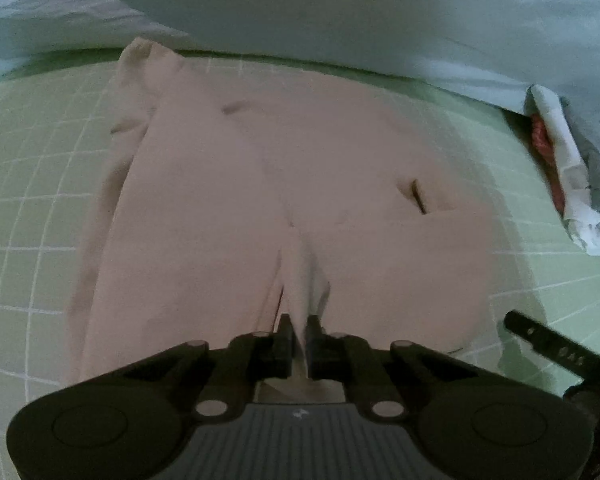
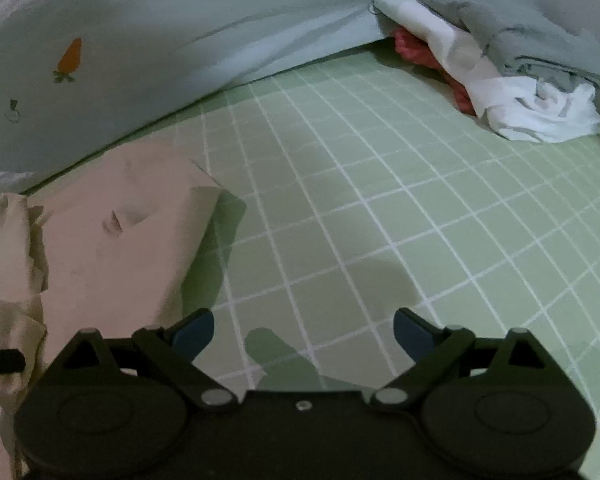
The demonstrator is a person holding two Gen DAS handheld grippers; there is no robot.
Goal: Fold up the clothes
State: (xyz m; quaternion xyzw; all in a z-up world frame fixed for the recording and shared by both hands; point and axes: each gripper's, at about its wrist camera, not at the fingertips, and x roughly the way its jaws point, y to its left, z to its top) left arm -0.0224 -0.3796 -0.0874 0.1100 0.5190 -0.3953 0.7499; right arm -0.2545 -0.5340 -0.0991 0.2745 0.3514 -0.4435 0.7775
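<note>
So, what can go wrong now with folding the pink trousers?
The left gripper pinches only a thin ridge of the pink trousers, so the cloth may slip out or bunch when pulled. The right gripper is open over the bare green sheet, so that side is unsupported and may fold crooked.

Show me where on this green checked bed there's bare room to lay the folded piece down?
The widest bare stretch of the sheet lies between the pink garment and the heap of clothes, under the open right gripper. It is crowded along the blanket and that heap.
</note>
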